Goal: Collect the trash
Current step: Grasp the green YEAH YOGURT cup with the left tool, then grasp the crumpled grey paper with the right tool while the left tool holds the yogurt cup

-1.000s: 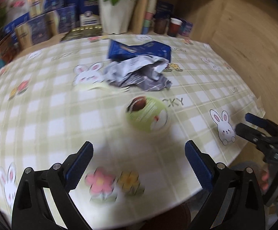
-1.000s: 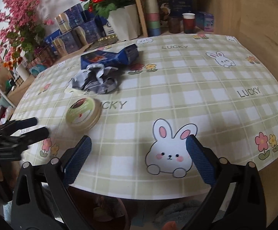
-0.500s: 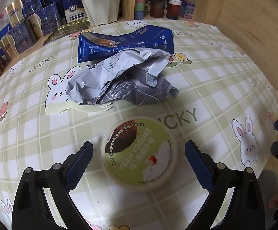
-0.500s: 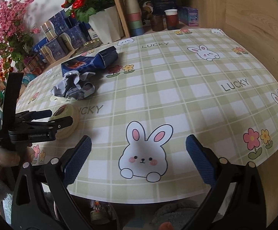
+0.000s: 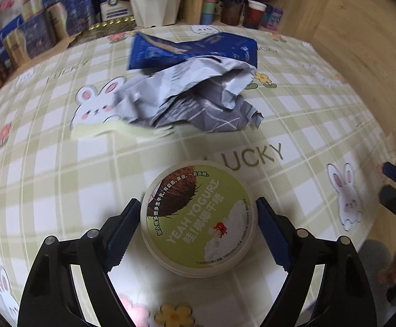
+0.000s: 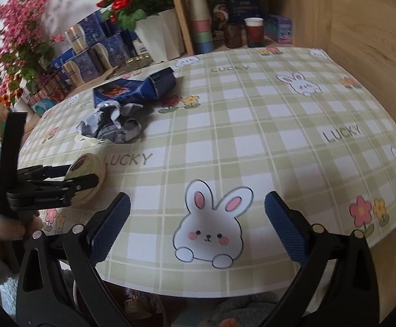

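Down near the front edge of the round desk with its green-and-white checked, rabbit-printed cloth sits a round, shallow yogurt tub with a green printed lid. The left tool straddles the tub, its blue-padded jaws closing in on either side; the left pad looks to be at the rim, the right one just beside it, though the blur makes contact hard to judge. Beyond the tub lie a crumpled silver-grey foil wrapper and, touching it on the far side, a flattened dark blue carton. The right tool hovers over a printed rabbit at the desk's near edge, jaws spread wide with nothing between them. At the back stand a white flowerpot and a stack of pastel paper cups.
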A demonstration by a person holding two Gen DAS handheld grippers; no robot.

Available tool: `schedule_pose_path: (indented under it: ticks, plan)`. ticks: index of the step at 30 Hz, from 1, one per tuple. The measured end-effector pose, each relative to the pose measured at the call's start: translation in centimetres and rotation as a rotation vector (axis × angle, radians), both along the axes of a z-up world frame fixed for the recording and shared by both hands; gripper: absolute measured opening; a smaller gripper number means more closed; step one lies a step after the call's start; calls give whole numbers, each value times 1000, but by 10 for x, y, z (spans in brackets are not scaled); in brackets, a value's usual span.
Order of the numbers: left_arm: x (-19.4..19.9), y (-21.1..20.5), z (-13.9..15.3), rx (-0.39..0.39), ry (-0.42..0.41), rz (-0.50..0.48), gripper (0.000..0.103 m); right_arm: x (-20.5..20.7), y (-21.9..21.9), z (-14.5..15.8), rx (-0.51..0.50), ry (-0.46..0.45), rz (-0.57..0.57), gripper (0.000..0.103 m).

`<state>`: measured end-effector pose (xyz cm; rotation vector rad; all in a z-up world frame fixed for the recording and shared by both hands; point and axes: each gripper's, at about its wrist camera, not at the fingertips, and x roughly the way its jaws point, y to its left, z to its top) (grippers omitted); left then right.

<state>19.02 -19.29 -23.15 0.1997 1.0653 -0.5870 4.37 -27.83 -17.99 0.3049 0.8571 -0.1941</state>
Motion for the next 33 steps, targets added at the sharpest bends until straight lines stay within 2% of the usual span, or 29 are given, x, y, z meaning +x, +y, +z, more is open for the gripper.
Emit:
schedule_pose_path:
  ticks: [3, 8, 10, 11, 12, 18, 23, 25, 26, 27, 33]
  plan:
    - [-7, 23, 11, -59, 8, 35, 83, 15, 8, 4, -59, 0, 47, 97]
    - [-14, 54, 30, -109, -2, 90, 83, 55, 30, 12, -167, -41, 184, 97]
    - [-17, 67, 37, -125, -9, 115, 82, 72, 39, 13, -192, -52, 232, 89]
    - [-18, 75, 40, -135, -11, 131, 82, 84, 44, 11, -202, -47, 261, 77]
    - [-19, 82, 43, -147, -9, 145, 83, 95, 47, 10, -209, -36, 280, 72]
    - [-29, 114, 52, -199, 2, 214, 83, 154, 73, -6, -243, 26, 372, 64]
    - [-40, 133, 56, -226, 2, 255, 82, 186, 80, -18, -204, 83, 326, 53]
    - [-44, 139, 56, -235, 4, 266, 82, 195, 73, -23, -128, 94, 268, 43]
    - [-46, 141, 56, -234, 1, 269, 82, 196, 71, -24, -103, 95, 255, 31]
    - [-48, 143, 57, -230, -4, 269, 82, 197, 70, -24, -73, 93, 248, 24]
    - [-57, 156, 58, -247, -3, 285, 82, 167, 75, -12, -8, 40, 269, 21]
